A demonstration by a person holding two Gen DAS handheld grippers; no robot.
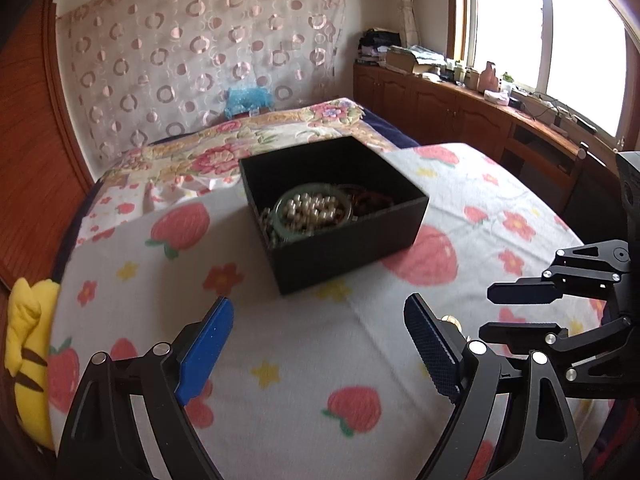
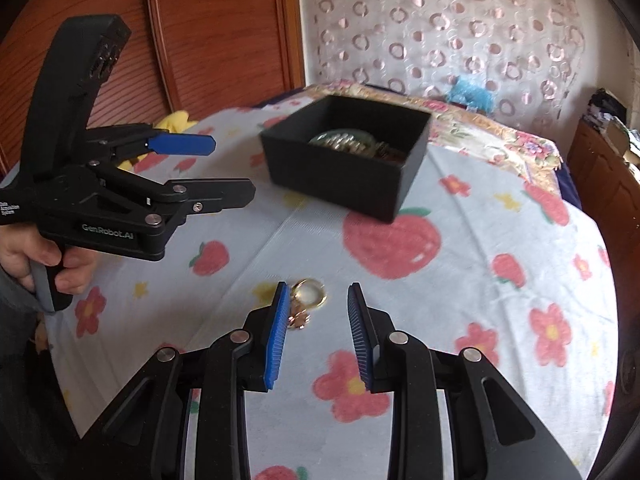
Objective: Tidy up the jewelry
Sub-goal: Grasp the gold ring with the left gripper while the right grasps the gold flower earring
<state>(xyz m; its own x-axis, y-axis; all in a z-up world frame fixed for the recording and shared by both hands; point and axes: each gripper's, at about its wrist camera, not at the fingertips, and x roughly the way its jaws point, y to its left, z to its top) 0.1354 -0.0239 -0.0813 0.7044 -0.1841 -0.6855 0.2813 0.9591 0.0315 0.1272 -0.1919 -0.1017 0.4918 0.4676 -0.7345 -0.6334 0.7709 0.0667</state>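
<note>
A black open box (image 1: 352,236) sits on the strawberry-print blanket (image 1: 280,344). In it lie a green bangle (image 1: 282,200), a pearl bead string (image 1: 312,206) and dark reddish beads (image 1: 372,200). The box also shows in the right wrist view (image 2: 340,176). A gold ring-shaped piece of jewelry (image 2: 306,300) lies on the blanket between my right gripper's open fingers (image 2: 316,300), close to the left pad. A bit of it shows in the left wrist view (image 1: 452,320). My left gripper (image 1: 318,316) is open and empty, in front of the box.
A yellow plush toy (image 1: 28,344) lies at the bed's left edge. A floral quilt (image 1: 240,140) and a blue bag (image 1: 248,100) lie behind the box. Wooden cabinets (image 1: 460,112) with clutter run under the window on the right. A wooden wardrobe (image 2: 200,32) stands on the left.
</note>
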